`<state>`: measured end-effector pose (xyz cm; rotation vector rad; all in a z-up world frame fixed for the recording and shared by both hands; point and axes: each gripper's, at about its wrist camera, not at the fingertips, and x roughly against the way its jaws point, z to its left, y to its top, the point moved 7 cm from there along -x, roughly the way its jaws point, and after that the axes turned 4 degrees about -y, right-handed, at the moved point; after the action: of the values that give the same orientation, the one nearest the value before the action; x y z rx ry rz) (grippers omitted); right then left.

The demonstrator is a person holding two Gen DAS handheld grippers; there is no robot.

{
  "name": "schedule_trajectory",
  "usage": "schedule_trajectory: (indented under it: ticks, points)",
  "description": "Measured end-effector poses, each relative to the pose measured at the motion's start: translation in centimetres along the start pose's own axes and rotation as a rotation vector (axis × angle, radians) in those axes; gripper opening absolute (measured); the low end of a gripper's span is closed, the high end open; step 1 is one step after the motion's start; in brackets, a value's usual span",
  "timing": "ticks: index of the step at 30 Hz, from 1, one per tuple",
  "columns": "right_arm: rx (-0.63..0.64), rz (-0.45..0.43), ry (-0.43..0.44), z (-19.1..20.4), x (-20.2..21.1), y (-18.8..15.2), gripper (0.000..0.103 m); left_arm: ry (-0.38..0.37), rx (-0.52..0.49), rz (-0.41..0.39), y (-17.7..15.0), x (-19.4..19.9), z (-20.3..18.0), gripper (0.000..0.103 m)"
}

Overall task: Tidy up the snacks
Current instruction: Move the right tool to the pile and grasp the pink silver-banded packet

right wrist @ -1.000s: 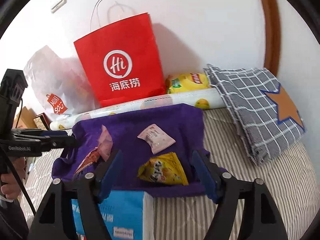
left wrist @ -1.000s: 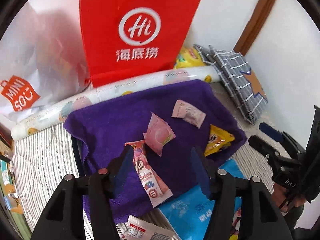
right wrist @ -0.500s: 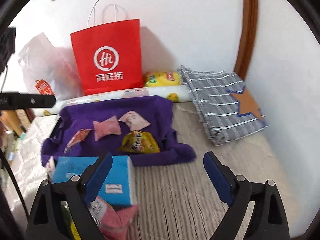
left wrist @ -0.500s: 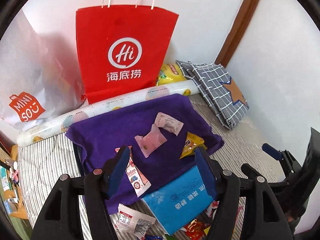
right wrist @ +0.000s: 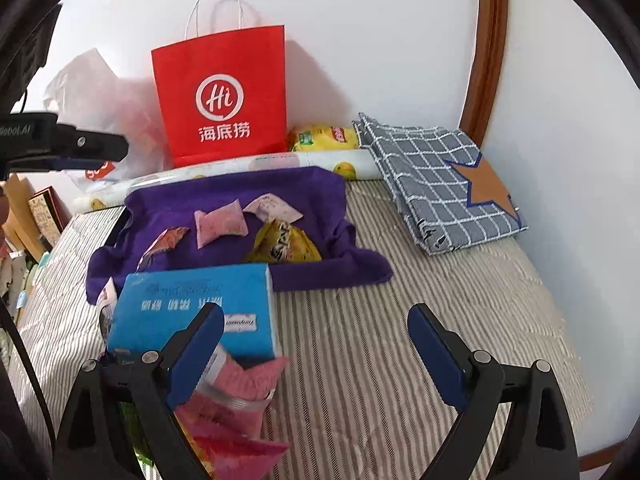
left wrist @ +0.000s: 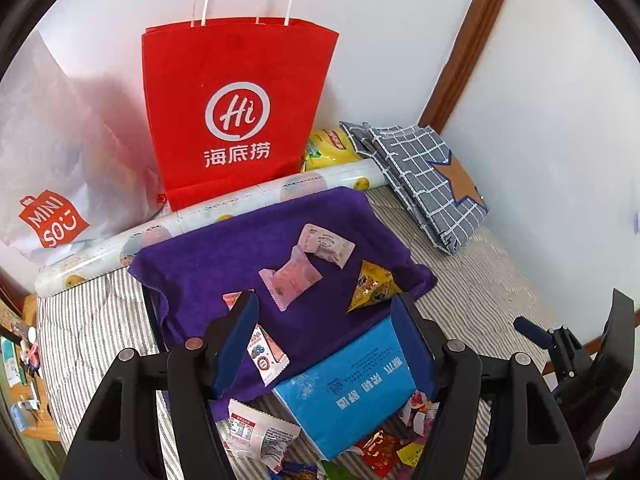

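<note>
A purple towel lies on the striped bed. On it are a pink candy pack, a pale pink packet, a yellow snack bag and a long red-pink wrapper. A blue tissue pack lies at the towel's near edge, with loose snacks beside it. My left gripper is open and empty above the towel's near edge. My right gripper is open and empty over the striped cover.
A red paper bag and a white Miniso bag stand at the wall behind a rolled mat. A yellow chip bag and a folded checked cloth lie at the back right.
Both grippers have pulled back and up from the towel. The tissue pack and the loose snacks near it have come into view. The right gripper has opened wider.
</note>
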<state>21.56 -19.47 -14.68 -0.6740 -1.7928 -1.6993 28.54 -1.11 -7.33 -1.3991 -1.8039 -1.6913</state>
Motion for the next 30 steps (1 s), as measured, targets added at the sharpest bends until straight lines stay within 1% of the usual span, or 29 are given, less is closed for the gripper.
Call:
schedule_trajectory:
  ticks: [5,11,14,18,21,23,26,30]
  points:
    - [-0.008,0.022,0.039,0.6,-0.5,-1.3,0.093,-0.004,0.006,-0.001,0.1,0.1,0.0,0.068]
    - [-0.073,0.055,0.12,0.9,-0.3,-2.0,0.093,-0.009,0.016,-0.009,0.2,0.6,0.1,0.068]
    - [-0.099,0.068,0.147,1.0,0.0,-2.2,0.093,-0.013,0.015,-0.014,0.2,0.9,0.0,0.068]
    - [-0.103,0.059,0.181,1.4,0.8,-2.5,0.091,-0.011,0.02,-0.014,0.2,1.0,0.1,0.068]
    - [-0.093,0.057,0.187,1.6,1.2,-2.7,0.088,-0.01,0.024,-0.015,0.3,1.1,0.2,0.068]
    - [-0.088,0.059,0.199,1.9,1.2,-2.9,0.088,-0.012,0.022,-0.015,0.3,1.1,0.1,0.068]
    - [-0.056,0.105,0.227,3.6,0.6,-3.6,0.088,-0.014,0.016,-0.017,0.2,1.2,-0.1,0.068]
    - [-0.033,0.159,0.216,5.3,-1.2,-4.6,0.088,-0.019,0.008,-0.018,0.2,1.3,-0.4,0.068]
